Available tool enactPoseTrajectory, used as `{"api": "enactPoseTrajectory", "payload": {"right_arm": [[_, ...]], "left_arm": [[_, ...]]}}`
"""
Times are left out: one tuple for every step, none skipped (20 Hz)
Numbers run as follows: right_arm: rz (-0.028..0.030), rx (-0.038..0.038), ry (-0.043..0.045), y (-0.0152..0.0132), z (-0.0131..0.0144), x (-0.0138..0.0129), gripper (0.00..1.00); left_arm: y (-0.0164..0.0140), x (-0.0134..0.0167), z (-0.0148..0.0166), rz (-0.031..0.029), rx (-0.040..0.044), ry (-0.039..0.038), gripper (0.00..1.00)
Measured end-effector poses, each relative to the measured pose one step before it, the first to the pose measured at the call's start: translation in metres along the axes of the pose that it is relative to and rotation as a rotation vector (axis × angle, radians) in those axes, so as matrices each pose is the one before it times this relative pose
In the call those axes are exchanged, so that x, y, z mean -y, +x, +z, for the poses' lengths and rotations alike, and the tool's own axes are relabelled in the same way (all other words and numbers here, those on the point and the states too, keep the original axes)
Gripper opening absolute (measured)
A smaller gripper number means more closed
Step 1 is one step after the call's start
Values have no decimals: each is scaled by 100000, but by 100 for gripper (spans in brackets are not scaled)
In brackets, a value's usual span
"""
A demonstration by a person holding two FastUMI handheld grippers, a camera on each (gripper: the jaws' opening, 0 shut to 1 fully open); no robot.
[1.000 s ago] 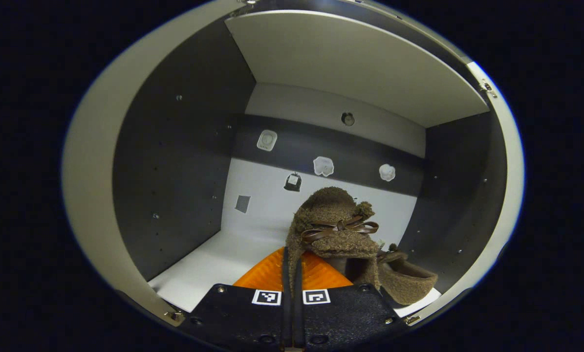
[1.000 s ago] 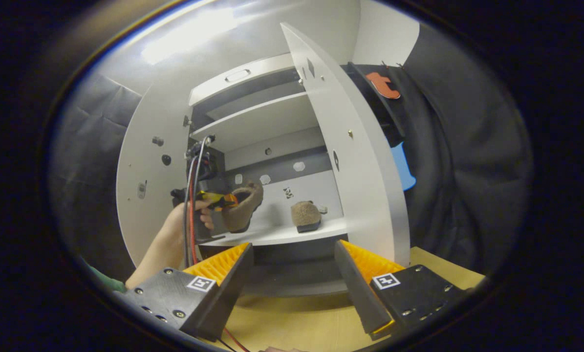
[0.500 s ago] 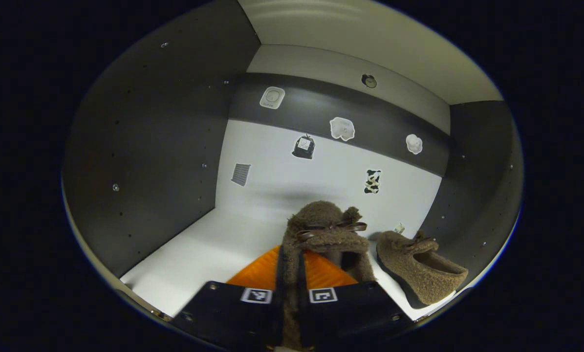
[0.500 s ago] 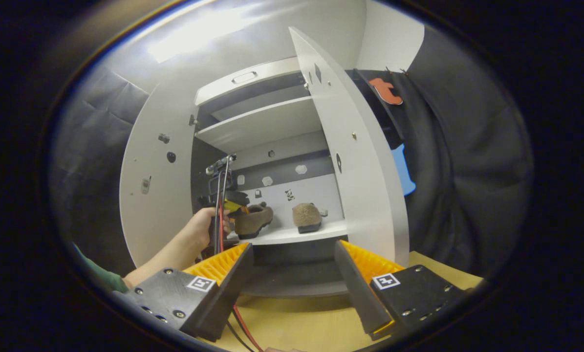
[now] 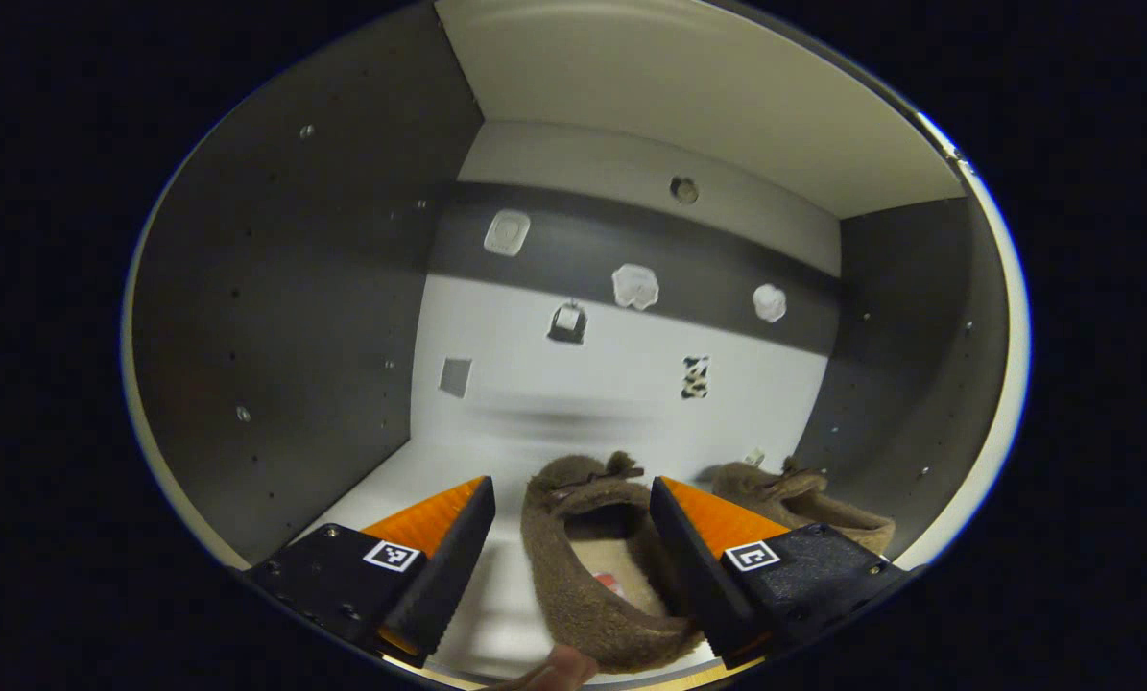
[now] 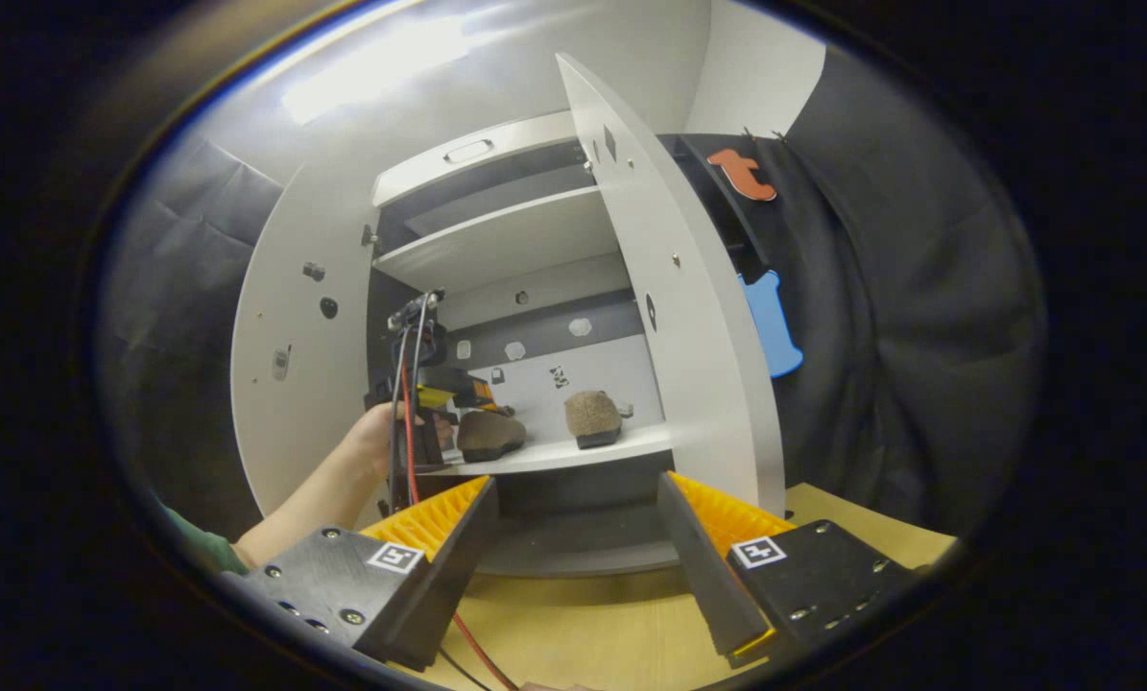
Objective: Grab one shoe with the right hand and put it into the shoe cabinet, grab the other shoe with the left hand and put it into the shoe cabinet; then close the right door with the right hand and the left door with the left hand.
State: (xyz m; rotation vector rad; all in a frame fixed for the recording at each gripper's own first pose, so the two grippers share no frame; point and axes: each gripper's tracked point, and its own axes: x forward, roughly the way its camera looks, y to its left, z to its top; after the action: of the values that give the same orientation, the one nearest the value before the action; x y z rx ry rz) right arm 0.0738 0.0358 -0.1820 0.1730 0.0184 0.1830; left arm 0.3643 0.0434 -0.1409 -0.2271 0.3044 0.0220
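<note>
Left tool (image 5: pixel 573 537): spread, straddling second shoe (image 5: pixel 597 566) on cabinet shelf (image 5: pixel 410 489).
Shoe axis: along fingers, toe inward.
First shoe (image 5: pixel 813 504): just beside, right.
Right tool (image 6: pixel 578 537): spread, empty, over desk (image 6: pixel 621 633), nearer right door (image 6: pixel 688 317).

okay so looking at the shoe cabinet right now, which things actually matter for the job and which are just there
Part of the job:
- near shoe, on the shelf between the open left gripper fingers
- second shoe, beside it
- right door, open
- left door, open
- right gripper, open

Just there:
- stickers on the back panel
- upper shelf
</note>
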Motion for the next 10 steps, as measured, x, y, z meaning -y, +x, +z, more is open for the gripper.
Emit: {"api": "enactPoseTrajectory", "payload": {"right_arm": [[-742,223,-595,-244,44,120,100],[-998,642,-979,-268,193,133,100],[-905,685,-814,-268,183,209,100],[-839,1390,-691,-497,332,190,100],[-507,1160,-544,-311,282,150,100],[-1049,939,-658,-297,232,280,100],[-1255,1384,-374,-317,234,355,100],[-945,583,-55,-268,222,259,100],[-573,316,57,-315,140,187,100],[-102,50,14,-166,135,51,100]], "left_arm": [[-1123,-375,332,1580,-219,1328,98],[-1135,-64,541,354,1498,1387,97],[-1243,82,711,-173,2629,2010,97],[-1581,-103,-8,625,1081,1939,100],[-1761,113,167,-123,1404,1887,97],[-1693,452,271,-945,2068,1459,97],[-1863,675,211,-1971,2064,1447,97],[-1880,686,258,-2223,2406,1620,97],[-1847,671,299,-2346,2210,1816,96],[-1903,557,220,-1857,1905,1482,96]]}}
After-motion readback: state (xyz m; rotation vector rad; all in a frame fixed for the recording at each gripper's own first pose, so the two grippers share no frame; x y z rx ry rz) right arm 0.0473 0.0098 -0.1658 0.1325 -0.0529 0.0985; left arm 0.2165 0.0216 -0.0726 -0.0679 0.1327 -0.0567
